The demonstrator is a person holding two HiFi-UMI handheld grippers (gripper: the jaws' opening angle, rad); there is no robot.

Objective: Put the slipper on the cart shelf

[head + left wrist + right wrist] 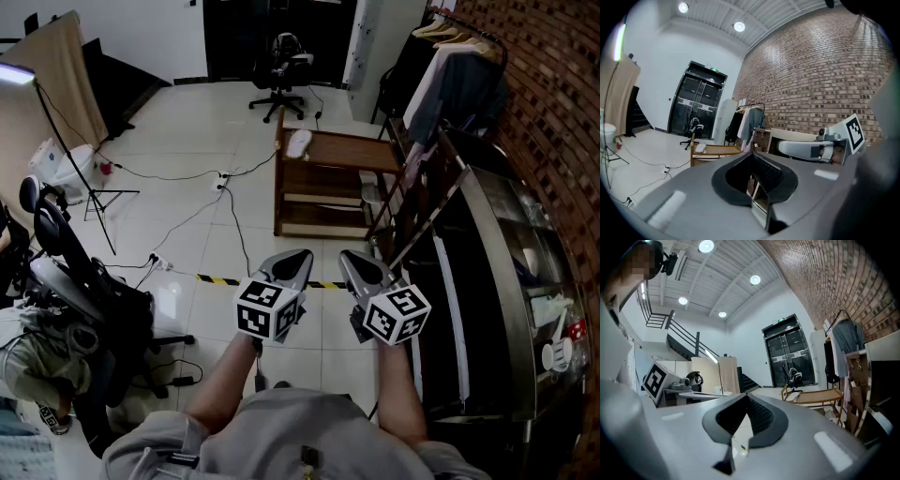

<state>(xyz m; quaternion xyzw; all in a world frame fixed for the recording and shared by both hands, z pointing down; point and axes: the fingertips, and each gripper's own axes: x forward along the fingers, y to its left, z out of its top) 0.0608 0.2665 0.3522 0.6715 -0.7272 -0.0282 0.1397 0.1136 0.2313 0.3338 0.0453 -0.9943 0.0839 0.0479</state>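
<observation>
A white slipper (298,141) lies on the top of a wooden cart (328,187) several tiles ahead of me. It shows small in the left gripper view (700,148) and in the right gripper view (792,396). My left gripper (298,255) and right gripper (352,255) are held side by side close to my body, pointing toward the cart and far short of it. Both are shut with nothing between the pads. The left gripper view looks along its own jaws (752,154), the right gripper view along its own (746,395).
Cables and a yellow-black tape strip (220,279) run across the white tile floor between me and the cart. A dark glass-fronted counter (487,281) and a clothes rack (450,66) line the brick wall at right. An office chair (279,80) stands beyond the cart; a light stand (66,141) and gear are at left.
</observation>
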